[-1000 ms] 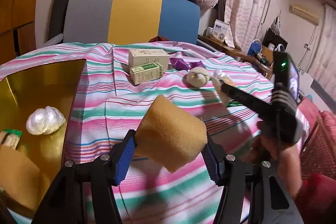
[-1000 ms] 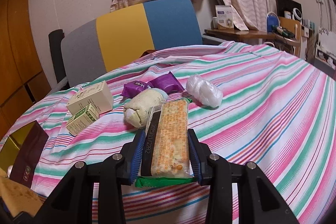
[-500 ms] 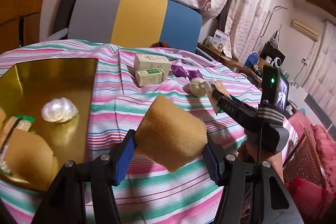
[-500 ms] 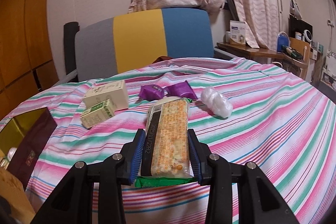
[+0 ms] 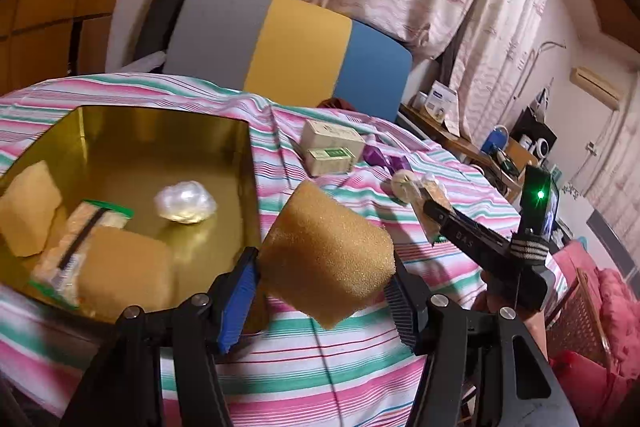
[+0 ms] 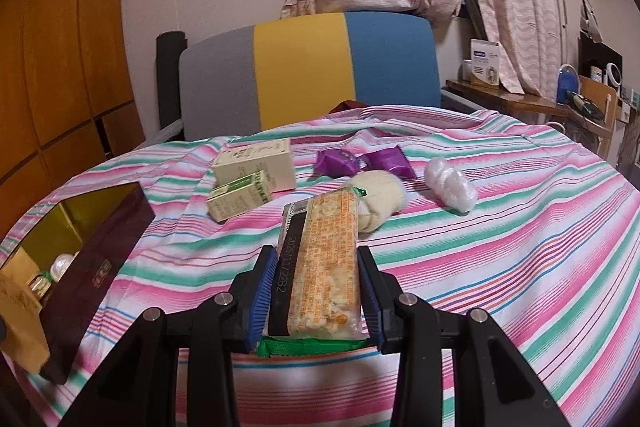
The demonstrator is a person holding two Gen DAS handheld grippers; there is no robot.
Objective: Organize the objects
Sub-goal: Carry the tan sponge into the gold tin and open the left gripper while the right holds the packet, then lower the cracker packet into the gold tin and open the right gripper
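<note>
My left gripper (image 5: 320, 291) is shut on a yellow sponge block (image 5: 326, 255), held above the table just right of the gold tin box (image 5: 250, 163). The box holds two sponges (image 5: 124, 267), a snack bar (image 5: 80, 239) and a clear plastic ball (image 5: 185, 202). My right gripper (image 6: 316, 291) is shut on a wrapped snack bar (image 6: 324, 263), held above the striped cloth; it also shows in the left wrist view (image 5: 436, 211). The box (image 6: 96, 267) lies to its left.
On the striped tablecloth (image 6: 500, 247) lie two cream cartons (image 6: 256, 167), two purple packets (image 6: 360, 161), a cream roll (image 6: 380, 199) and a clear plastic wad (image 6: 450, 185). A grey-yellow-blue chair back (image 6: 304, 71) stands behind. A wicker basket (image 5: 580, 315) is at right.
My left gripper has swung left and risen with the sponge, so more of the gold box's inside shows. My right gripper has lifted with the snack bar.
</note>
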